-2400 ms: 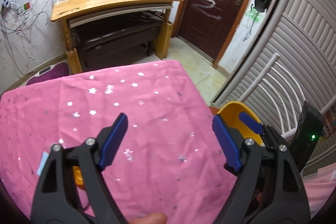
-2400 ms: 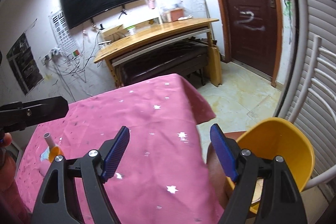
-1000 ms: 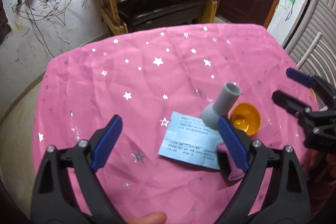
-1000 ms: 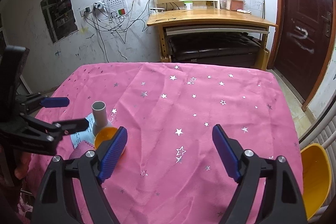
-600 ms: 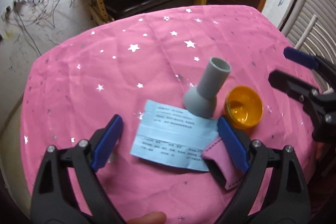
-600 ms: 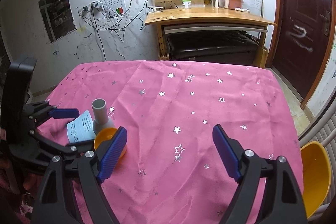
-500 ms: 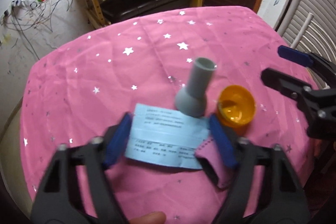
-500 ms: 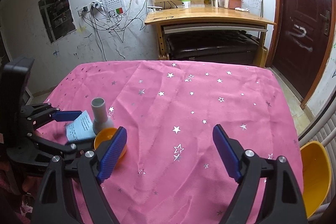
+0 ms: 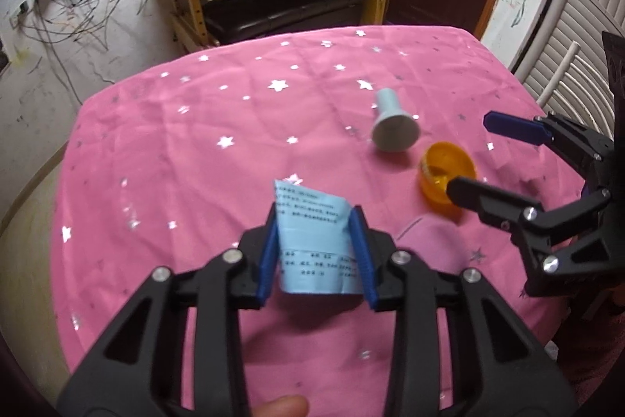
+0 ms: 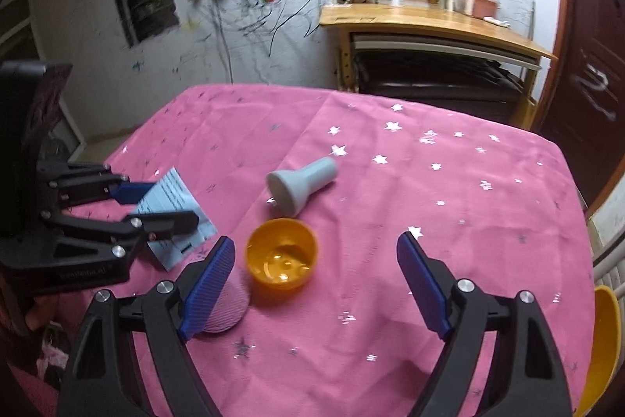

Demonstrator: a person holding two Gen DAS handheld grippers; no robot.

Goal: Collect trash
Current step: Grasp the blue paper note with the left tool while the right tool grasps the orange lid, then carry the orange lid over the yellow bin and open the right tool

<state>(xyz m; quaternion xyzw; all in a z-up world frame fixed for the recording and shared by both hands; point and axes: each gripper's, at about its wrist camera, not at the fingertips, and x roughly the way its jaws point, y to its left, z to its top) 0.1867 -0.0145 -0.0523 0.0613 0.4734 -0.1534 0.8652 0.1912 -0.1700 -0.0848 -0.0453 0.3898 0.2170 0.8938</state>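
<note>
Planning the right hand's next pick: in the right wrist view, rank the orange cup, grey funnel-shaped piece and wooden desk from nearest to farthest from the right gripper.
From the right gripper:
1. Orange cup, upright on the cloth, just beyond the left finger.
2. Grey funnel-shaped piece, lying on its side behind the cup.
3. Wooden desk, against the far wall.

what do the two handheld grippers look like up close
Both match: the left gripper and right gripper have black plastic scissor-style frames with silver rivets, and flat fingers faced with ribbed blue pads. No cables or sleeves show; faint lettering marks the left body.
</note>
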